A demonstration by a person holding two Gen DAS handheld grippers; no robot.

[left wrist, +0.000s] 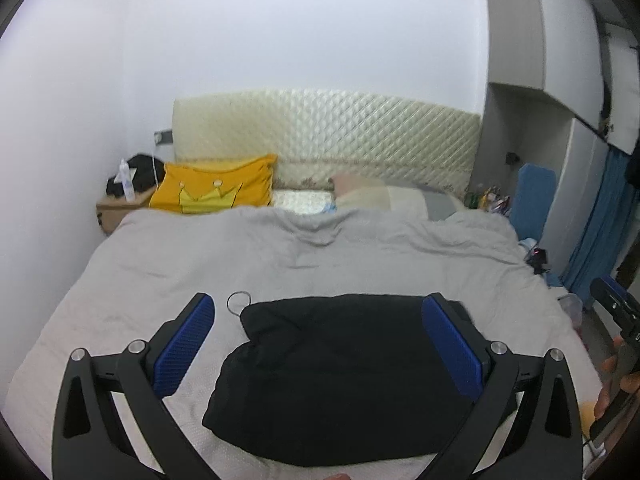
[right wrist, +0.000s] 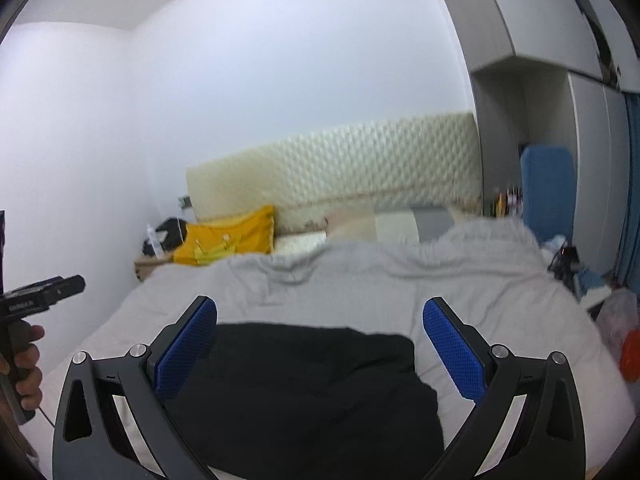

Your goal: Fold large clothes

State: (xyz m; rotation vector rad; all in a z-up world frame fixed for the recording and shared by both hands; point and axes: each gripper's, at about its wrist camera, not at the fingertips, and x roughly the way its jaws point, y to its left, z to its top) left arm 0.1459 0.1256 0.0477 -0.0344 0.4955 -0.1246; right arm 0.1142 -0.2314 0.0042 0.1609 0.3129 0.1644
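Black garment [left wrist: 340, 376] is laid crosswise on grey duvet [left wrist: 280, 256], below both wide-spread, empty grippers; left gripper [left wrist: 320, 344] is judged nearer than right gripper [right wrist: 320, 348].

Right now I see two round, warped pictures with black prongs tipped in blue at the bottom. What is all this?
Those prongs are the two fingers of a hand-held gripper, a tool that a person carries in each hand; there is no robot arm. Each one has a wide-angle camera looking along its fingers, so one picture comes from the left hand-held gripper and the other from the right hand-held gripper. Each picture also catches the other tool at its edge, held in a hand. Both stand open and hold nothing. Below them a black garment lies bunched on a bed with a grey cover. Farther back a yellow pillow leans by the headboard. The job is folding the garment.
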